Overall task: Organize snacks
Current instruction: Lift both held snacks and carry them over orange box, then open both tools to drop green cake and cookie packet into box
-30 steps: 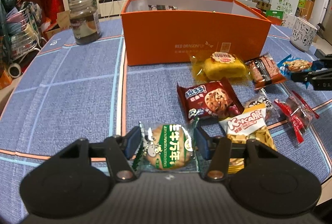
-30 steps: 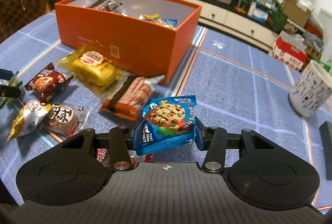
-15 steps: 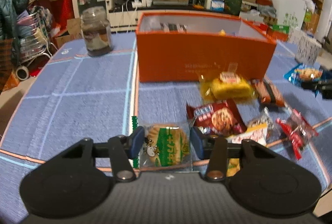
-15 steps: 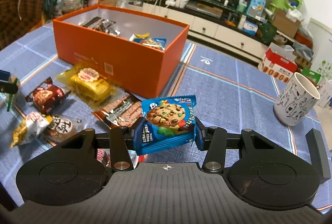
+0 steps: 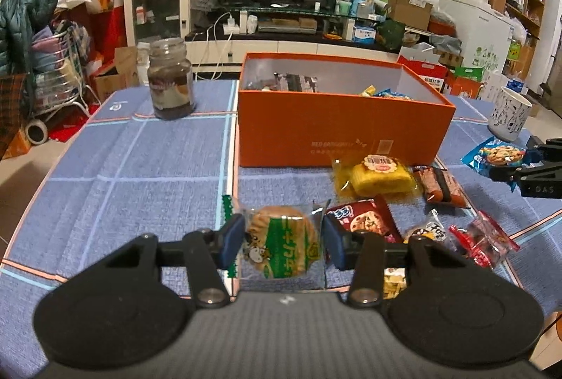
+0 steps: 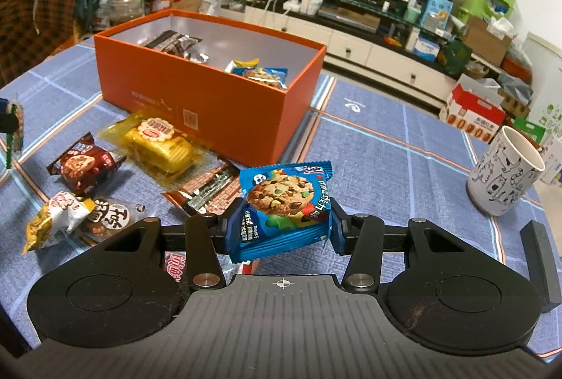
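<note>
— Where does the orange box (image 6: 207,87) sit from each load?

— Upper left of the right view, centre of the left. The right hand-held gripper (image 6: 281,226) clamps the blue cookie packet (image 6: 285,203); the left hand-held gripper (image 5: 281,242) clamps the green biscuit packet (image 5: 281,240). Which is nearer is hard to tell.

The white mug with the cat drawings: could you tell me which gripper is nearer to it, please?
Right. The right gripper, holding a blue cookie packet, is just left of the mug; the left gripper is far across the table, beyond the loose snacks.

Green-labelled cracker pack (image 5: 281,242) and blue cookie packet (image 6: 285,203) aloft before open orange box (image 6: 196,101).
</note>
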Demonstrator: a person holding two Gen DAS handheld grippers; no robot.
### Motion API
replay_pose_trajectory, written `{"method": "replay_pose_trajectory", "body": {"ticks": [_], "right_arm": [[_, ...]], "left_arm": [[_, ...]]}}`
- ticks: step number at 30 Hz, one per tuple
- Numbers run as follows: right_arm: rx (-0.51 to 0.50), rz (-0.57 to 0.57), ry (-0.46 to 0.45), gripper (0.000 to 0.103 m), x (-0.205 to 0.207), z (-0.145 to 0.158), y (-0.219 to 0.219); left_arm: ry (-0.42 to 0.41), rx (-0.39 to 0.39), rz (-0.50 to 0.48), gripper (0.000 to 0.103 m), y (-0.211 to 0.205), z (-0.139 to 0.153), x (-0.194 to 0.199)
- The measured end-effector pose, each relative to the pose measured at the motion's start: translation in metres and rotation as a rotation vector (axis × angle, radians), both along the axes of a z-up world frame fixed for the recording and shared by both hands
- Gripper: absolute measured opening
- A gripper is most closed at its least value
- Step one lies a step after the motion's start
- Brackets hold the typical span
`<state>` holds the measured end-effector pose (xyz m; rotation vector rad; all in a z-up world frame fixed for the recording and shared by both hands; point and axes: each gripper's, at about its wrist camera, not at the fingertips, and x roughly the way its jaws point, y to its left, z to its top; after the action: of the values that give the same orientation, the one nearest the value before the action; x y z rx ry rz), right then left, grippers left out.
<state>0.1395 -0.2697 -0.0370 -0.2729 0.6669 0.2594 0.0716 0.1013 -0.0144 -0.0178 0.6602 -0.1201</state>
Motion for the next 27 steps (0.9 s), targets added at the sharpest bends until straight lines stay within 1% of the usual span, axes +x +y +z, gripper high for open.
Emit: {"method": "replay_pose_trajectory", "body": {"ticks": [4,8,10,14,17,20,22,25,27], "right_arm": [[0.005,-0.004,-0.006,0.035,0.001,0.001,0.000],[0.012,-0.007,-0.019,0.035,0.001,0.005,-0.001],[0.018,-0.008,-0.030,0.035,0.000,0.009,-0.001],[0.050,-0.009,-0.070,0.035,-0.002,0.024,0.002],[0.088,0.002,-0.100,0.035,-0.002,0.037,0.006],[0.109,0.016,-0.123,0.035,0.000,0.048,0.013],[0.139,0.024,-0.132,0.035,0.006,0.057,0.017],[0.132,0.042,-0.163,0.035,0.018,0.068,0.027],[0.135,0.045,-0.177,0.035,0.029,0.074,0.033]], "left_arm": [[-0.009,0.003,0.010,0.047,0.001,0.002,-0.001],[-0.028,0.035,0.021,0.047,-0.001,0.004,-0.001],[-0.033,0.024,0.028,0.047,0.000,0.007,-0.001],[-0.071,0.009,0.027,0.047,-0.004,0.022,0.000],[-0.113,-0.001,0.013,0.047,-0.007,0.040,0.006],[-0.142,-0.017,-0.015,0.047,-0.014,0.057,0.022],[-0.172,-0.013,-0.037,0.047,-0.022,0.070,0.037],[-0.202,-0.012,-0.075,0.047,-0.037,0.085,0.063],[-0.206,0.000,-0.092,0.047,-0.048,0.088,0.080]]}}
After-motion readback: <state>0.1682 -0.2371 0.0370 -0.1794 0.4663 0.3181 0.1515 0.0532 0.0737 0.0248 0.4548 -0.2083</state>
